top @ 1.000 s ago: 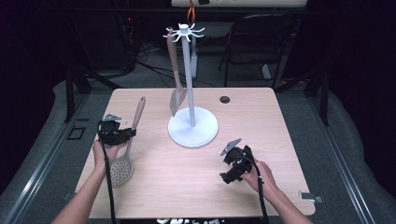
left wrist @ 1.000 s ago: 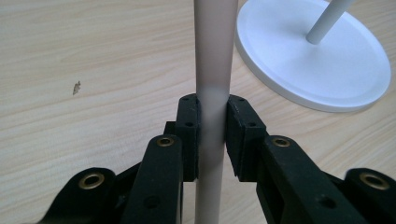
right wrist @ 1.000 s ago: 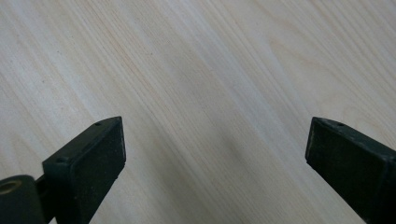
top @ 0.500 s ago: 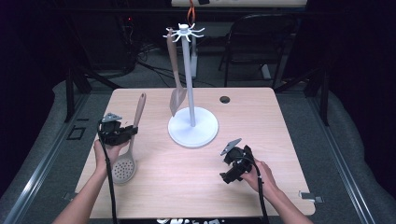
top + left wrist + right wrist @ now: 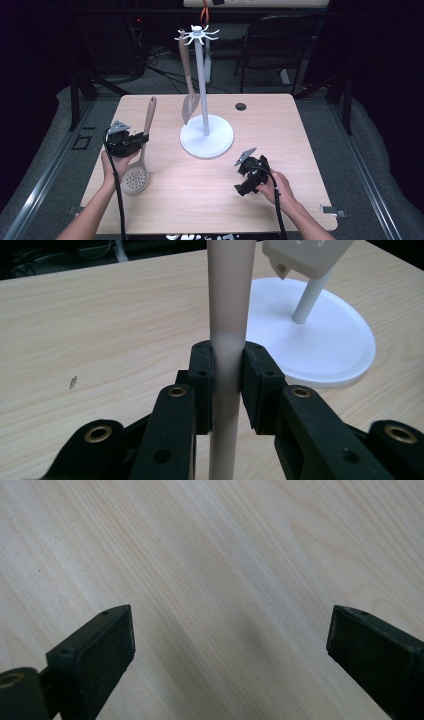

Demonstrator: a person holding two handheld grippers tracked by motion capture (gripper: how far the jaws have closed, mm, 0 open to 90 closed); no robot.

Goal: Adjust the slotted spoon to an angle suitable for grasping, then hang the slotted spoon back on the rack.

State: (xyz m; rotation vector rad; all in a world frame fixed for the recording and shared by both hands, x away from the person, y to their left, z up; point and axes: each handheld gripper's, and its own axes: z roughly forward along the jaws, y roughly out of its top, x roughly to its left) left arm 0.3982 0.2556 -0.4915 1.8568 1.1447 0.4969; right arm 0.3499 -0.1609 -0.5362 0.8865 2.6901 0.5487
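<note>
A beige slotted spoon (image 5: 135,177) lies with its round head toward the person and its long handle (image 5: 227,305) pointing at the table's far side. My left gripper (image 5: 141,140) (image 5: 227,375) is shut on the middle of that handle, a pad pressed to each side. A white utensil stand (image 5: 206,136) rises at the table's middle, its base (image 5: 320,340) just past the spoon. A beige spatula (image 5: 189,100) (image 5: 305,255) hangs from the stand's top hooks. My right gripper (image 5: 243,189) (image 5: 230,640) stands open over bare wood at the front right, with nothing between its jaws.
The light wooden table (image 5: 280,130) has a small dark round hole (image 5: 241,106) near its far edge. A dark chair (image 5: 280,45) stands behind the table. Cables trail from both grippers toward the front edge.
The spoon's head has shifted a little to the right with my left gripper still shut on the handle. The right gripper has not moved.
</note>
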